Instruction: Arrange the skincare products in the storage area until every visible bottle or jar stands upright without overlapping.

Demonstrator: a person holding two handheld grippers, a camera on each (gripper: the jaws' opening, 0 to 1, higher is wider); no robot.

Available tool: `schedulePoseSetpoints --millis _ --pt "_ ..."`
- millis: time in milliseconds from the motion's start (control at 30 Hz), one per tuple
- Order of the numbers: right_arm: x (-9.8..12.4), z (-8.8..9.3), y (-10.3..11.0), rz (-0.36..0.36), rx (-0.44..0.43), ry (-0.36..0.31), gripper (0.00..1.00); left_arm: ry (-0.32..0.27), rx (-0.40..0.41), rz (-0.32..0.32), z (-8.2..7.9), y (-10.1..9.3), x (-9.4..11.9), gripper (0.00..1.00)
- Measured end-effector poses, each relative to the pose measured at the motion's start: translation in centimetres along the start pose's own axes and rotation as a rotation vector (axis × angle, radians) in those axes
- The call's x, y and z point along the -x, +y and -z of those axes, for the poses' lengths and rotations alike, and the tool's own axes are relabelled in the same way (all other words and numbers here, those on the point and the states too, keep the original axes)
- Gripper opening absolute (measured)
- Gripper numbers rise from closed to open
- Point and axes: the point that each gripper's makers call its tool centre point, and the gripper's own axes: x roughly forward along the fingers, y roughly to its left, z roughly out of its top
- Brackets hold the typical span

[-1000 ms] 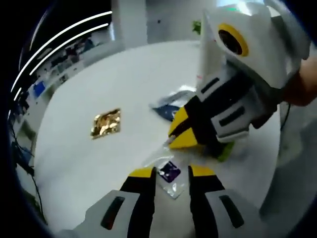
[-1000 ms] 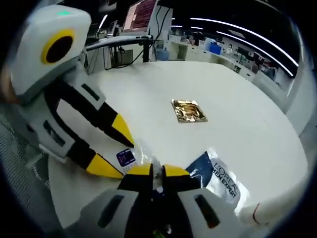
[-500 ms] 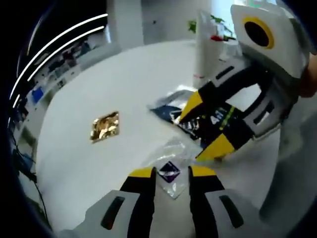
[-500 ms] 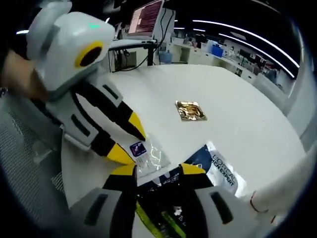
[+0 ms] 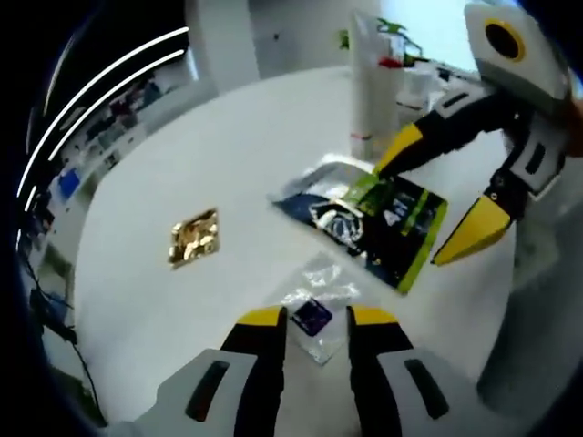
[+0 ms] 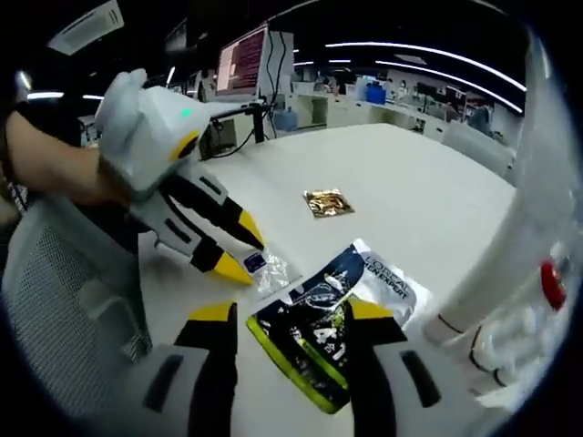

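Both hand-held grippers empty, jaws apart; dark sachet [image 6: 314, 332] flat near white tube [image 5: 373, 82], gold packet [image 5: 194, 236] apart.

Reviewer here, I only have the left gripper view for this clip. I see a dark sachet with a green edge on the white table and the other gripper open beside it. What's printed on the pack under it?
Observer: In the right gripper view the blue and white sachet under the dark sachet reads L'OREAL.
Operator: Is my own gripper holding the small clear packet?
Observer: No. The left gripper has its tips at the clear packet, jaws slightly apart, nothing clamped.
Operator: Anything close to the right gripper?
Observer: A white bottle with a red mark fills its right side, standing by the sachets.
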Motion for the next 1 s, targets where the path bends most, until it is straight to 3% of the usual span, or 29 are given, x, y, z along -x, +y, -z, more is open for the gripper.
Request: schedulePoseSetpoints --millis 267,467,1000 --pt "2.4 1.3 -0.2 0.03 -0.072 -0.018 0.6 -0.009 0.014 -0.019 -0.3 -0.1 0.9 0.33" --pt "4.2 2.0 -1.4 0.094 -0.109 -0.032 0.74 -0.017 0.029 -0.02 -0.3 -0.6 1.8 0.41" --pt "10.0 3.9 -3.3 0.19 -0.223 -0.078 0.95 -0.1 0.145 -0.014 -1.3 -1.0 5.7 0.6"
